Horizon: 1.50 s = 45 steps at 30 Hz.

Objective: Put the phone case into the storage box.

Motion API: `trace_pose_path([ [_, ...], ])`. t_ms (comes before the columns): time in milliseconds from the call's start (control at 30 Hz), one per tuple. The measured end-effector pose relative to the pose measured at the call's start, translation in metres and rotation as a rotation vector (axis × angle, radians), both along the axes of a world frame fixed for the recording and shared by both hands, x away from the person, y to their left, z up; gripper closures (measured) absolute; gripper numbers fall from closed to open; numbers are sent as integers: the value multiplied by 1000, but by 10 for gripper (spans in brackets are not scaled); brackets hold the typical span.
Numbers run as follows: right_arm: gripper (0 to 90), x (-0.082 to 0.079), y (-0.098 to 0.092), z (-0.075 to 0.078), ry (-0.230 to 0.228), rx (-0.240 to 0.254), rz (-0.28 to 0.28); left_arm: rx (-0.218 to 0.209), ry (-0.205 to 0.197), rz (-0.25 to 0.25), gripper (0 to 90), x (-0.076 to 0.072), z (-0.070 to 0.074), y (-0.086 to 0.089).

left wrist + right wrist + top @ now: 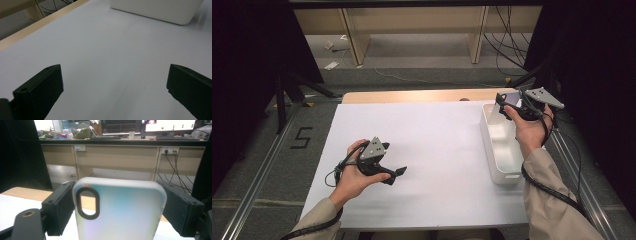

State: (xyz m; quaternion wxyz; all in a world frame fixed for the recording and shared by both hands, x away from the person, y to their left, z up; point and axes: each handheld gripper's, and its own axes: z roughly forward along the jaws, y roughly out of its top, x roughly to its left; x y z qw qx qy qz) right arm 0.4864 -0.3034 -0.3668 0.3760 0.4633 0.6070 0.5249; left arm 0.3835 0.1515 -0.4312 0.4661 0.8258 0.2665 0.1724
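A translucent phone case (pixel 125 210) with an iridescent sheen and an oval camera cut-out stands upright between the jaws of my right gripper (pixel 117 195). Both pads press on its side edges. In the high view, the right gripper (pixel 505 107) holds the phone case (pixel 510 98) in the air over the far end of a white bin (pixel 492 150) at the table's right side. My left gripper (pixel 395 160) rests low over the white table sheet (pixel 437 140) at front left. The left gripper (pixel 113 68) is open, with nothing but bare sheet between its jaws.
The white bin (pixel 160 10) lies ahead of the left gripper across the sheet. A wooden table edge (pixel 412 96) runs along the far side. Beyond it are a wooden shelf unit (pixel 412 25) and floor cables (pixel 507 45). Metal rails flank the table.
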Motion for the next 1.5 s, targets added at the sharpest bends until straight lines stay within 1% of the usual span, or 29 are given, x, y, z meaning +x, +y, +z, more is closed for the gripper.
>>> trace_pose_path([
  [133, 184, 2, -1, 0, 4, -8, -4, 0, -1, 0, 1, 0, 0, 0],
  [1300, 184, 24, 2, -2, 44, -16, -19, -4, 2, 2, 3, 0, 0, 1],
  [1500, 184, 26, 2, -3, 49, -23, -22, -4, 2, 2, 3, 1, 0, 1],
])
